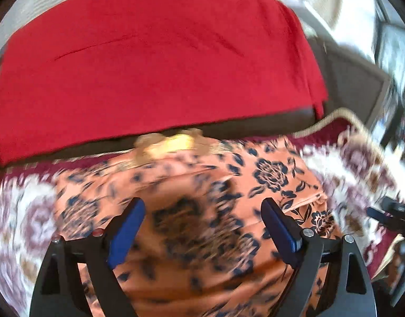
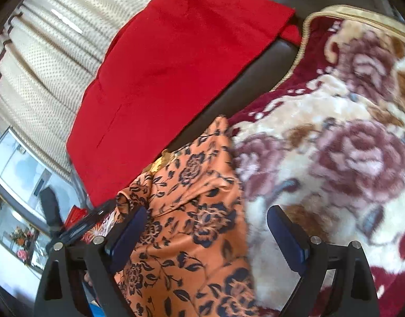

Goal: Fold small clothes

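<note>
**Both Grippers Released Over the Orange Garment**

On the plush floral blanket (image 2: 342,142) lies the orange floral garment (image 1: 202,211), a small piece of clothing printed with dark blue flowers. Its far edge reaches a dark brown cushion edge (image 1: 255,125), where a yellowish trim piece (image 1: 173,142) is visible. Behind the cushion edge, a red cloth (image 1: 149,66) lies spread flat.

Left gripper (image 1: 203,218): the jaws stand wide apart above the garment. Both blue pads (image 1: 125,235) are clear of the fabric; nothing is grasped. The view is heavily blurred, so fine fabric detail cannot be read.

Right gripper (image 2: 207,227): the jaws stand wide apart and released. The left-hand pad sits over the garment; the right-hand pad sits over the blanket. The garment's right edge runs between the two pads. No pad presses on the fabric.

In the right wrist view, the garment extends from the lower centre up toward the cushion edge, with the blanket directly beside it on the right. A cream textured curtain (image 2: 44,66) hangs at upper left behind the red cloth.
</note>
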Available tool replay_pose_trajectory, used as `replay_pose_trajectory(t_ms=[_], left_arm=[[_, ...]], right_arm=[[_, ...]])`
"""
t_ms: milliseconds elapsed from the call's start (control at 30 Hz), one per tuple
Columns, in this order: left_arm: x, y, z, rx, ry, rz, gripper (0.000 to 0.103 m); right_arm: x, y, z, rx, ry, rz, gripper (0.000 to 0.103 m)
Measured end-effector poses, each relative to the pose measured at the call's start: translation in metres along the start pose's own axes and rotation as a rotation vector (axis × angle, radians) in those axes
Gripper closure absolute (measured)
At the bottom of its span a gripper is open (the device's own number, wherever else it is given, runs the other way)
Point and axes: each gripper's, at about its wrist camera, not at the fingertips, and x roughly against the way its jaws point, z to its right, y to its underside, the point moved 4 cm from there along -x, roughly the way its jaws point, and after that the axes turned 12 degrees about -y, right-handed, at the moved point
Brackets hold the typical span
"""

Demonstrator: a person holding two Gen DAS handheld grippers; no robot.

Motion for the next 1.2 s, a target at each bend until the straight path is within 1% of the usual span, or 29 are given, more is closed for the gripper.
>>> replay_pose_trajectory(t_ms=[33,100,167,200,233,267,300,333,367,400,433,467,500,533,567,600,633,700,800,833,900,933,967,1000,1033,1100,1133,1167,1200], left_arm=[[0.007,0.006,-0.032,0.062,-0.015,0.019,0.013],[0.026,0.016,-0.069,0.166,-0.072,0.039,0.013],[0.022,0.029,-0.118,0.29,-0.151,0.026,0.013],[0.021,0.036,-0.132,0.339,-0.17,0.009,0.013],[0.012,0.044,-0.155,0.405,-0.181,-0.03,0.013],[0.008,0.057,-0.161,0.435,-0.184,-0.048,0.013],[0.002,0.064,-0.17,0.468,-0.192,-0.064,0.013],[-0.006,0.07,-0.177,0.486,-0.199,-0.07,0.013],[-0.011,0.073,-0.182,0.486,-0.204,-0.084,0.013],[-0.02,0.075,-0.184,0.479,-0.207,-0.093,0.013],[-0.024,0.077,-0.185,0.474,-0.213,-0.092,0.013],[-0.033,0.077,-0.184,0.458,-0.231,-0.099,0.013],[-0.033,0.078,-0.183,0.448,-0.246,-0.123,0.013],[-0.032,0.08,-0.184,0.449,-0.242,-0.14,0.013],[-0.037,0.082,-0.183,0.452,-0.223,-0.15,0.013],[-0.041,0.086,-0.182,0.451,-0.212,-0.155,0.013],[-0.043,0.089,-0.182,0.447,-0.216,-0.154,0.013],[-0.046,0.096,-0.18,0.439,-0.214,-0.146,0.013],[-0.049,0.099,-0.176,0.419,-0.234,-0.135,0.013],[-0.049,0.098,-0.173,0.41,-0.23,-0.135,0.013],[-0.049,0.098,-0.17,0.404,-0.213,-0.135,0.013],[-0.051,0.097,-0.172,0.397,-0.222,-0.136,0.013],[-0.051,0.098,-0.171,0.384,-0.227,-0.133,0.013],[-0.053,0.099,-0.17,0.375,-0.23,-0.132,0.013],[-0.052,0.099,-0.17,0.37,-0.232,-0.13,0.013],[-0.051,0.1,-0.168,0.358,-0.235,-0.126,0.013],[-0.051,0.1,-0.168,0.354,-0.236,-0.126,0.013],[-0.051,0.1,-0.167,0.351,-0.237,-0.126,0.013],[-0.051,0.1,-0.167,0.347,-0.239,-0.125,0.013]], right_arm=[[-0.007,-0.002,-0.006,0.006,-0.011,-0.017,0.009],[-0.03,-0.007,-0.027,0.028,-0.047,-0.071,0.009],[-0.06,-0.012,-0.054,0.082,-0.053,-0.142,0.009],[-0.079,-0.013,-0.074,0.155,-0.042,-0.187,0.009],[-0.098,-0.01,-0.095,0.244,-0.015,-0.243,0.009],[-0.117,-0.006,-0.116,0.353,0.032,-0.301,0.009],[-0.14,0.005,-0.149,0.536,0.096,-0.367,0.009],[-0.15,0.014,-0.166,0.648,0.125,-0.394,0.009],[-0.164,0.029,-0.19,0.828,0.174,-0.422,0.009],[-0.177,0.047,-0.21,1.011,0.245,-0.439,0.009],[-0.192,0.067,-0.225,1.176,0.298,-0.477,0.009],[-0.201,0.078,-0.23,1.242,0.308,-0.515,0.01],[-0.216,0.093,-0.232,1.304,0.327,-0.57,0.011],[-0.229,0.104,-0.23,1.35,0.351,-0.606,0.011],[-0.241,0.12,-0.224,1.483,0.404,-0.631,0.011],[-0.25,0.132,-0.216,1.623,0.487,-0.636,0.011],[-0.253,0.139,-0.214,1.696,0.53,-0.639,0.011],[-0.247,0.153,-0.21,1.871,0.573,-0.629,0.011],[-0.235,0.166,-0.201,2.18,0.642,-0.571,0.011],[-0.237,0.168,-0.198,2.242,0.655,-0.563,0.011],[-0.246,0.175,-0.187,2.363,0.684,-0.584,0.012],[-0.251,0.18,-0.181,2.418,0.684,-0.589,0.017],[-0.256,0.184,-0.175,2.455,0.679,-0.607,0.024],[-0.262,0.188,-0.168,2.471,0.693,-0.638,0.049],[-0.267,0.189,-0.165,2.461,0.705,-0.666,0.07],[-0.273,0.185,-0.166,2.394,0.714,-0.688,0.075],[-0.274,0.179,-0.171,2.33,0.705,-0.704,0.085],[-0.273,0.17,-0.182,2.246,0.69,-0.678,0.089],[-0.271,0.16,-0.193,2.176,0.673,-0.643,0.089]])
